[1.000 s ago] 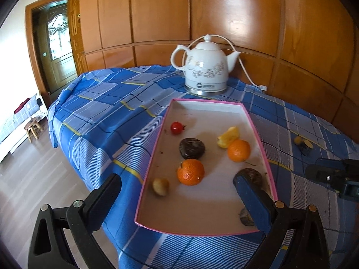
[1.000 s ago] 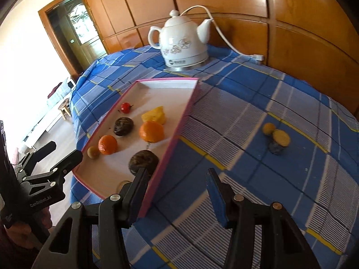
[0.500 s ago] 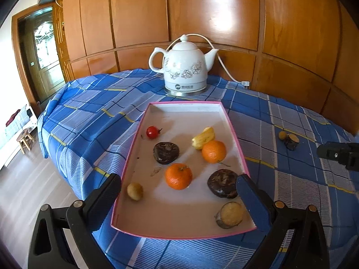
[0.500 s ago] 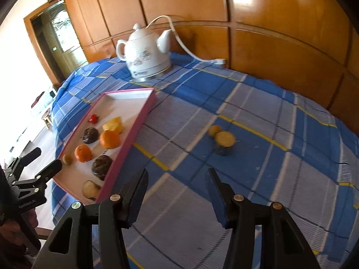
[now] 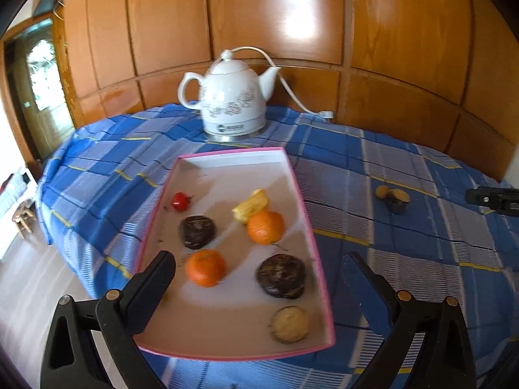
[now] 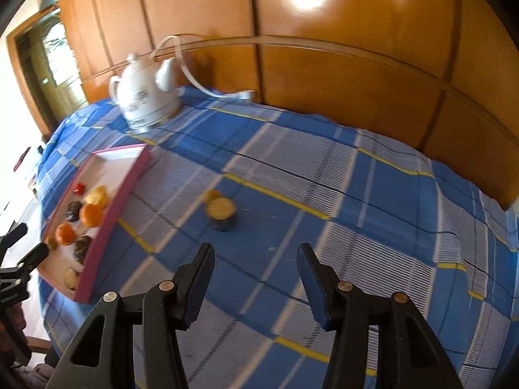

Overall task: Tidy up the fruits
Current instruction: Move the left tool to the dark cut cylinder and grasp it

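At the far left of the left wrist view a wooden door (image 5: pixel 39 90) stands beside the panelled wall (image 5: pixel 259 26), and a white electric kettle (image 5: pixel 228 97) with its cord sits at upper centre on the blue checked cloth (image 5: pixel 405 259) covering the desk. Below the kettle lies the pink-rimmed tray (image 5: pixel 319 265), holding a small red fruit (image 5: pixel 180 201), a yellow piece (image 5: pixel 251 209), two oranges (image 5: pixel 266 227), two dark round fruits (image 5: pixel 281 275) and a cut half (image 5: pixel 289 324) near its lower right corner. The left tongs (image 5: pixel 256 272) are spread wide and pinch nothing; the tray's near end lies between their tips. To the right, well apart from the tray, a cut passion fruit (image 5: pixel 396 200) and a small yellow fruit (image 5: pixel 382 191) touch on the cloth. The right wrist view shows that pair at centre (image 6: pixel 221 212), above and clear of the right tongs (image 6: pixel 256 259), which are parted and empty, with only bare cloth between. That view alone shows the cloth stretching right.
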A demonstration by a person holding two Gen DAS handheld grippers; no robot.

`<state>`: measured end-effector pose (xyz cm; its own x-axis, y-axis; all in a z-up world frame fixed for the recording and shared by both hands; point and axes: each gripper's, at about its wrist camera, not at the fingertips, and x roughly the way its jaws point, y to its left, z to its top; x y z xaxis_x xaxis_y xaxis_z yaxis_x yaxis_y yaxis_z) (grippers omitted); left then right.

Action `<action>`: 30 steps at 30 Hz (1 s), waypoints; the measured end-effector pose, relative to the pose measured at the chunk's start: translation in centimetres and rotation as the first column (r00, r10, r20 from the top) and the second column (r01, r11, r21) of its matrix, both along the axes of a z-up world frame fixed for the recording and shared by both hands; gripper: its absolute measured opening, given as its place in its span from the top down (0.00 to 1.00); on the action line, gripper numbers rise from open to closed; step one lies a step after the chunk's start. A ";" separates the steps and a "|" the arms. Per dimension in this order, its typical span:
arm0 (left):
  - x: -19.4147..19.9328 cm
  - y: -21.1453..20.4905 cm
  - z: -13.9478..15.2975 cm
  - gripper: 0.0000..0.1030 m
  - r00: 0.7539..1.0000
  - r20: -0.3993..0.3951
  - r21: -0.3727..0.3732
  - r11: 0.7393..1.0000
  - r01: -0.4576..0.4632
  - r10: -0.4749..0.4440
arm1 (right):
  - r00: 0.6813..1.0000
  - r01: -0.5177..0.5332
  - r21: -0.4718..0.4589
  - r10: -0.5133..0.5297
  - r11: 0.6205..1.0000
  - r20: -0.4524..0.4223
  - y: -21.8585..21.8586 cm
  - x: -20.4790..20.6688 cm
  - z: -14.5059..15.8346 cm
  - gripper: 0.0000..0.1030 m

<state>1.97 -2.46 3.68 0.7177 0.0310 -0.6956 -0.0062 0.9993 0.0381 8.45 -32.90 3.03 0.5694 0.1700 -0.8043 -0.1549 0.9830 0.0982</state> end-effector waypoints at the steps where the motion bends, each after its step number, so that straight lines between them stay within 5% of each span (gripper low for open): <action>1: 0.3 -0.2 0.0 0.00 1.000 -0.006 -0.029 0.999 0.017 -0.017 | 1.000 0.019 -0.001 -0.019 1.000 -0.005 -0.6 0.1 -0.4 0.48; 4: 1.1 -0.9 0.0 0.00 0.999 -0.025 -0.099 0.994 0.045 -0.047 | 0.996 0.087 0.028 -0.086 0.996 -0.029 -2.9 0.5 -1.8 0.48; 9: 2.9 -3.9 -0.4 0.00 0.995 -0.057 -0.058 0.995 0.082 -0.085 | 0.980 0.187 0.097 -0.180 0.978 -0.082 -5.4 1.2 -2.5 0.48; 13: 4.3 -6.2 -0.7 0.06 0.985 -0.083 -0.042 0.988 0.148 -0.152 | 0.979 0.192 0.127 -0.181 0.973 -0.088 -5.4 1.2 -2.2 0.48; 18: 7.4 -9.2 -2.4 0.26 0.951 -0.195 -0.146 0.965 0.216 -0.242 | 0.982 0.179 0.144 -0.169 0.973 -0.083 -5.0 1.2 -1.9 0.48; 30: 14.0 -16.2 -4.6 0.25 0.939 -0.228 -0.148 0.962 0.228 -0.258 | 0.981 0.187 0.165 -0.177 0.968 -0.072 -5.1 1.4 -1.3 0.48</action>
<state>15.92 -18.66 -0.88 0.5020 -0.2160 -0.8374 0.2320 0.9664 -0.1102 9.82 -38.05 1.73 0.5578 0.2044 -0.8044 0.0360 0.9623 0.2695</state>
